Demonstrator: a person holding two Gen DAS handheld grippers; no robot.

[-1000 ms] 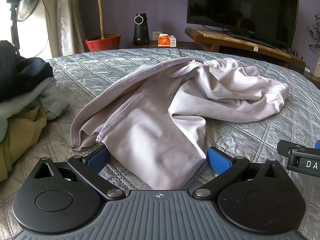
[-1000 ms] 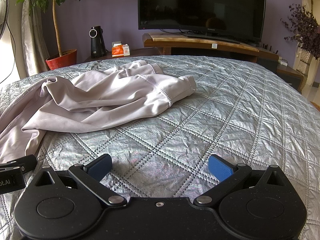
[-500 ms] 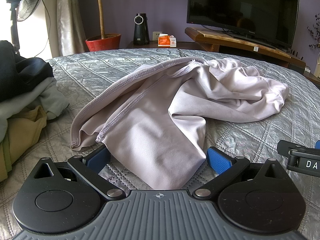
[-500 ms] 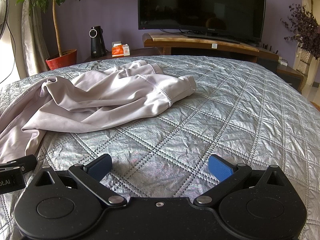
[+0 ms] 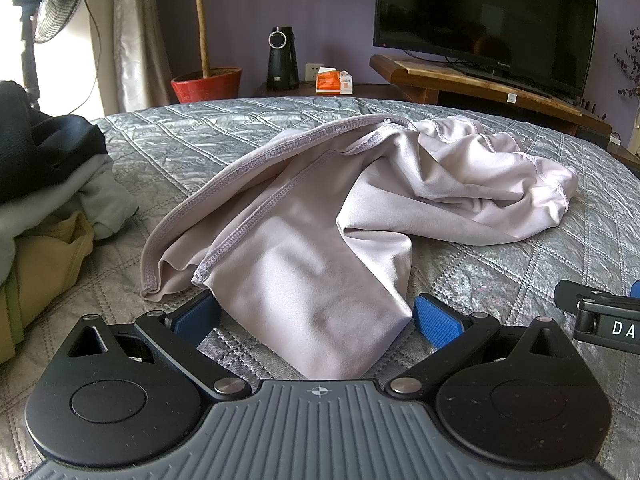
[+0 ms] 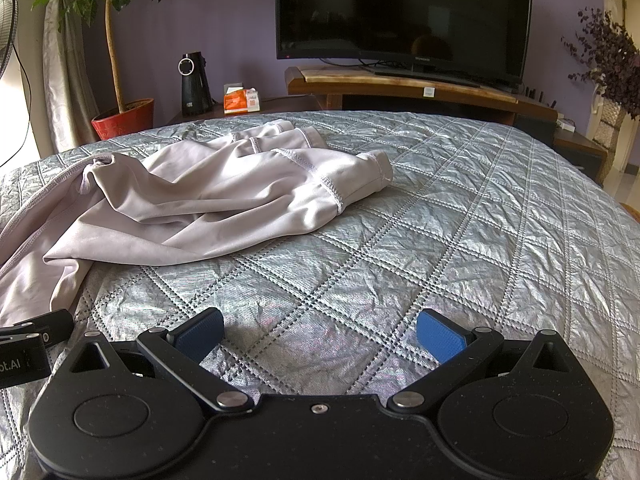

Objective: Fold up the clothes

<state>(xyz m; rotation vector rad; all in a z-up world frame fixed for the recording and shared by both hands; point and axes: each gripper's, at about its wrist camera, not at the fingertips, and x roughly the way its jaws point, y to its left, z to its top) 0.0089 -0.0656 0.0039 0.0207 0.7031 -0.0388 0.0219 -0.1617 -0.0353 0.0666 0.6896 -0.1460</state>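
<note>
A pale lilac garment (image 5: 320,216) lies crumpled on the grey quilted bed (image 5: 520,272), its stitched hems toward the left. My left gripper (image 5: 316,318) is open, and the garment's near corner rests between its blue pads (image 5: 434,320) without being clamped. In the right wrist view the same garment (image 6: 208,204) spreads across the left half. My right gripper (image 6: 320,336) stands open over bare quilt (image 6: 400,248), right of the cloth, with nothing between its fingers.
A pile of dark, grey and mustard clothes (image 5: 44,200) sits at the bed's left edge. Beyond the bed stand a TV on a wooden stand (image 6: 404,84), a red plant pot (image 5: 206,84), a fan (image 5: 52,4) and a black speaker (image 6: 196,84).
</note>
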